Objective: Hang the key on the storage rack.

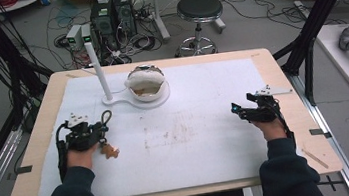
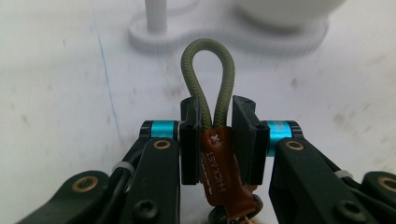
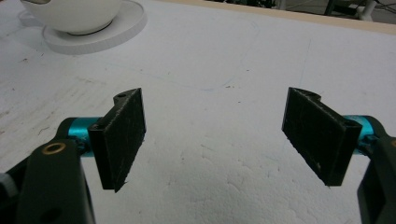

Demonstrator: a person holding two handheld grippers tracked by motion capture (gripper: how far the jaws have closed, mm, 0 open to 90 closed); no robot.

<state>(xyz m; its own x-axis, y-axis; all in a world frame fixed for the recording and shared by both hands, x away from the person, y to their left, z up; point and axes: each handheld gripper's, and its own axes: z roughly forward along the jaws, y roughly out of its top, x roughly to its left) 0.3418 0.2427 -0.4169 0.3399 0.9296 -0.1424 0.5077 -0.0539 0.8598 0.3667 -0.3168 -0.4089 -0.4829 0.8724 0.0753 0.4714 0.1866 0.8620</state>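
Observation:
My left gripper point(image 2: 215, 122) is shut on a keychain strap: an olive-green cord loop point(image 2: 207, 79) rises above the jaws, and a brown leather tag point(image 2: 223, 170) with pale lettering hangs below them. In the high view the left gripper point(image 1: 99, 129) sits at the table's left, the cord loop point(image 1: 108, 116) poking up and the brown tag point(image 1: 109, 150) dangling by the hand. My right gripper point(image 3: 215, 135) is open, its pads wide apart over bare white mat; it point(image 1: 238, 111) rests at the table's right.
A white stand point(image 1: 135, 101) with an upright post point(image 1: 98, 69) and a white bowl point(image 1: 146, 83) sits at the back centre of the white mat point(image 1: 183, 142). The mat has brown stains mid-table. A stool point(image 1: 198, 12) and computers stand on the floor beyond.

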